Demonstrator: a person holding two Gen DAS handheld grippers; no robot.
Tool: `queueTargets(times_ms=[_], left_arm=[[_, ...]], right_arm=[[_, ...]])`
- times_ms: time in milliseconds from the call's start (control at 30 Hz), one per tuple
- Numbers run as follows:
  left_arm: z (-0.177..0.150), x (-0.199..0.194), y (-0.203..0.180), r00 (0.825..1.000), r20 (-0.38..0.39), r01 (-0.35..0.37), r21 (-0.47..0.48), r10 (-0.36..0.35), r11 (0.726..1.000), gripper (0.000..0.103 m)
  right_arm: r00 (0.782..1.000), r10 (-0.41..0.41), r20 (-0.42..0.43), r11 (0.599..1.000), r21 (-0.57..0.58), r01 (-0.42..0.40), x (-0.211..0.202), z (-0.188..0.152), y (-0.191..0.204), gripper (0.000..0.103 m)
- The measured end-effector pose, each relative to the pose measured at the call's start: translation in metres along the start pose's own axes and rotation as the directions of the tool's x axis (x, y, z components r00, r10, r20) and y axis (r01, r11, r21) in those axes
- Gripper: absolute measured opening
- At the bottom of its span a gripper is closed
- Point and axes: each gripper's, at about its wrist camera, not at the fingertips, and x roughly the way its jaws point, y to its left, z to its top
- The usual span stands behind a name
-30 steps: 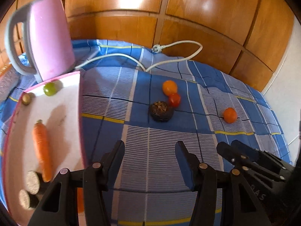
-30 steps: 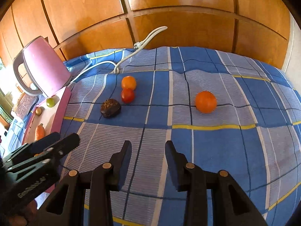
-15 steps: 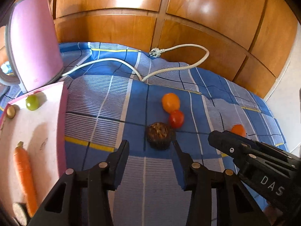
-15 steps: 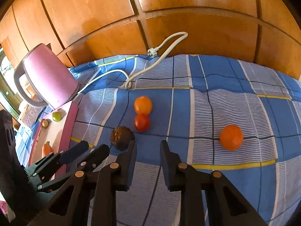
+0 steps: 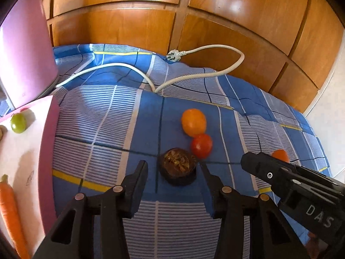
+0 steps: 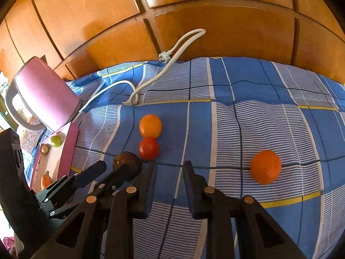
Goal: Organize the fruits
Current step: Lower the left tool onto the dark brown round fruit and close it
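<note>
A dark brown rough fruit (image 5: 178, 165) lies on the blue checked cloth, with a red tomato (image 5: 201, 145) and an orange fruit (image 5: 193, 121) just behind it. My left gripper (image 5: 173, 168) is open, its fingers on either side of the brown fruit, apart from it. My right gripper (image 6: 168, 166) is open and empty, just right of the brown fruit (image 6: 127, 164) and below the tomato (image 6: 148, 148). A second orange (image 6: 265, 166) lies alone to the right. The pink-rimmed tray (image 5: 48, 133) on the left holds a green grape (image 5: 18, 122) and a carrot (image 5: 10, 211).
A pink kettle (image 6: 43, 99) stands behind the tray at the left. Its white cord and plug (image 5: 172, 55) loop across the back of the cloth. Wooden panels (image 5: 215, 21) close the back. The right gripper's body (image 5: 297, 185) sits at the lower right of the left wrist view.
Both grippers have moved forward toward the fruit cluster. My left gripper's fingers now flank the brown fruit. The right gripper has come in beside the left.
</note>
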Motion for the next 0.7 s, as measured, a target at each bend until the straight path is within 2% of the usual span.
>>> queueTargets(times_ms=[100,167,333,433,500,567,633,700], left_arm=[[0.003,0.0,0.001,1.0,0.007,0.006,-0.007,-0.006,1.0,0.048],[0.005,0.001,0.0,1.0,0.009,0.007,-0.005,-0.007,1.0,0.053],[0.004,0.011,-0.001,1.0,-0.007,-0.009,0.005,0.009,1.0,0.057],[0.002,0.009,-0.003,1.0,-0.001,0.02,0.01,-0.02,1.0,0.042],[-0.001,0.003,-0.004,1.0,0.019,-0.024,0.018,0.024,1.0,0.042],[-0.004,-0.002,0.003,0.999,0.03,-0.043,-0.016,0.043,0.999,0.042],[-0.009,-0.007,0.014,0.995,0.04,-0.091,-0.054,0.093,0.994,0.042],[-0.011,-0.008,0.021,0.996,0.044,-0.078,-0.077,0.081,0.994,0.042]], right_arm=[[1.0,-0.005,0.005,1.0,0.006,0.005,0.0,0.002,-0.002,0.026],[1.0,-0.003,0.01,1.0,0.012,0.003,-0.002,0.003,-0.003,0.026],[1.0,0.001,0.015,1.0,0.016,-0.001,-0.004,0.004,-0.003,0.026],[1.0,0.002,0.012,1.0,0.019,-0.002,-0.004,0.003,-0.003,0.026],[1.0,0.009,0.005,1.0,0.024,-0.009,-0.002,0.003,-0.003,0.026],[1.0,0.018,0.0,1.0,0.023,-0.018,0.001,0.003,-0.002,0.026],[1.0,0.03,-0.005,0.999,0.013,-0.03,0.004,0.003,0.003,0.026],[0.999,0.047,-0.017,0.999,0.009,-0.047,0.01,0.004,0.007,0.026]])
